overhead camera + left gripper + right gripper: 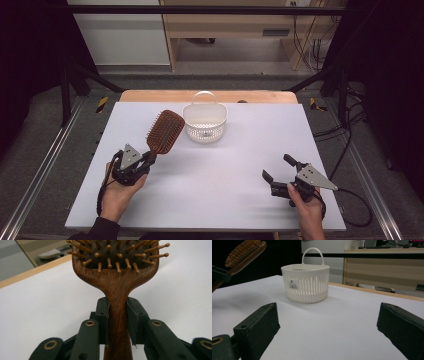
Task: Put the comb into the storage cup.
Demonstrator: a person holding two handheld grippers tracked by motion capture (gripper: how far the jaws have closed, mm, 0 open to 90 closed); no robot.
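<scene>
- Toward the left edge of the desk (250, 200), the left hand-held gripper (149, 159) has its jaws closed narrow on the handle of a wooden hairbrush (164, 131)
- Left gripper view: both pads press flat on the slim neck of the handle just below the paddle, bristles facing the camera; gripping there likely keeps the heavy head from swinging
- Right gripper view: brush head rides tilted and clear of the desk surface, so it is carried, not resting
- White slatted basket (205, 122) with a loop handle stands upright near the middle of the far edge, just beside the brush head; mouth open upward, the probable drop spot
- Near the right front corner, the right hand-held gripper (277, 170) has its jaws spread wide with nothing between them, low over the desk and aimed at the basket; judged to be waiting, perhaps to steady the basket
</scene>
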